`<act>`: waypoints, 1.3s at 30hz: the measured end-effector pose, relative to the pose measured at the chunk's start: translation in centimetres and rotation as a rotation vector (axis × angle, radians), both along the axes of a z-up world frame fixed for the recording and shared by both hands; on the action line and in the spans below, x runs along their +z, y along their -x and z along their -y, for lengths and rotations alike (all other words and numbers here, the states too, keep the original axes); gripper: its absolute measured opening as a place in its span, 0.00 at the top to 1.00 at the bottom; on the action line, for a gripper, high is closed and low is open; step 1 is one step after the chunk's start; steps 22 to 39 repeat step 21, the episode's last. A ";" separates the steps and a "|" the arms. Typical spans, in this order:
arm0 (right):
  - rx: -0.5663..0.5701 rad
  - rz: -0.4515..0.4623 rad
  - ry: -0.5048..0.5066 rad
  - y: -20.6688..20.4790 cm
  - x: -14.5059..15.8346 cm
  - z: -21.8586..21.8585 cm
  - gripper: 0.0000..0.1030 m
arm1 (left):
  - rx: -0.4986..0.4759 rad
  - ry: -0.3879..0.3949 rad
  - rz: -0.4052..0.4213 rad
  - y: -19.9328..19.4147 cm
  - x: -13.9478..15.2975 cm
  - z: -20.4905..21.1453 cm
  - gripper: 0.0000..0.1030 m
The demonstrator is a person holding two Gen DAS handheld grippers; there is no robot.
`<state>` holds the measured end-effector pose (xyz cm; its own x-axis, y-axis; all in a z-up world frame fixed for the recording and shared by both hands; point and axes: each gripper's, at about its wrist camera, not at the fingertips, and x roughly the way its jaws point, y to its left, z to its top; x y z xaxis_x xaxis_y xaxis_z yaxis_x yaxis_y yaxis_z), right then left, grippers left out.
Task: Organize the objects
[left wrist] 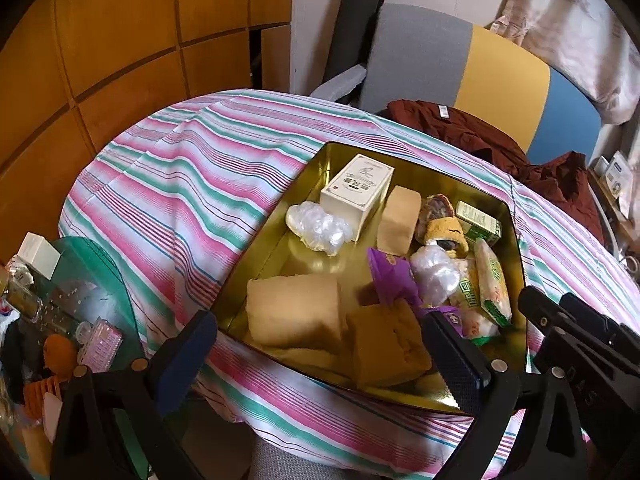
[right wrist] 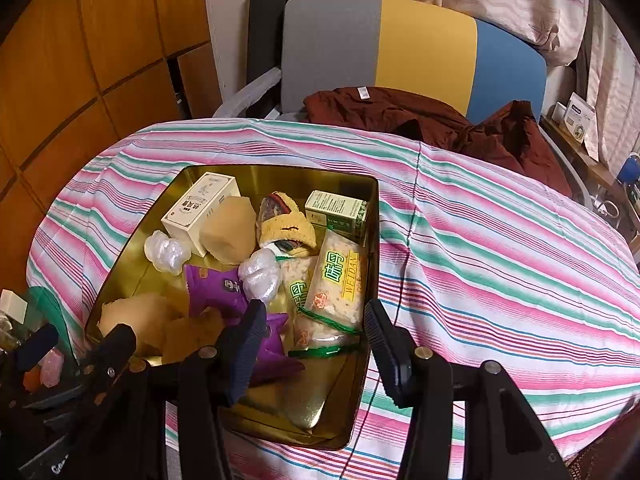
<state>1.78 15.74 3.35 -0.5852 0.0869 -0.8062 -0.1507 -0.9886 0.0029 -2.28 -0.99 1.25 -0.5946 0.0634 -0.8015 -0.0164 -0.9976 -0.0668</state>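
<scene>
Gold tin (right wrist: 370,216) sits on the striped cloth (right wrist: 500,240), all loose items gathered inside it, so sorting looks largely done. Snack packets (right wrist: 340,280) lie just ahead of the right gripper (right wrist: 316,332), between its fingers, which stand apart and empty, likely poised to nudge or pick. Tan sponge blocks (left wrist: 296,312) lie ahead of the left gripper (left wrist: 320,356), between its fingers, also apart, holding nothing. White box (left wrist: 356,190) stands beyond, at the far wall.
</scene>
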 end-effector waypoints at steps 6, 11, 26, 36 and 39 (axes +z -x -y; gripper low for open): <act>-0.004 -0.010 -0.010 0.1 0.1 -0.2 0.50 | -0.013 0.006 0.010 0.0 -0.2 -0.3 0.01; -0.007 -0.012 -0.016 0.2 0.0 -0.3 0.50 | -0.009 0.021 0.002 0.0 0.0 -0.5 0.00; -0.015 -0.003 -0.004 0.3 -0.4 -0.7 0.50 | 0.006 0.052 -0.011 -0.2 -0.3 -0.5 0.05; -0.015 -0.003 -0.004 0.3 -0.4 -0.7 0.50 | 0.006 0.052 -0.011 -0.2 -0.3 -0.5 0.05; -0.015 -0.003 -0.004 0.3 -0.4 -0.7 0.50 | 0.006 0.052 -0.011 -0.2 -0.3 -0.5 0.05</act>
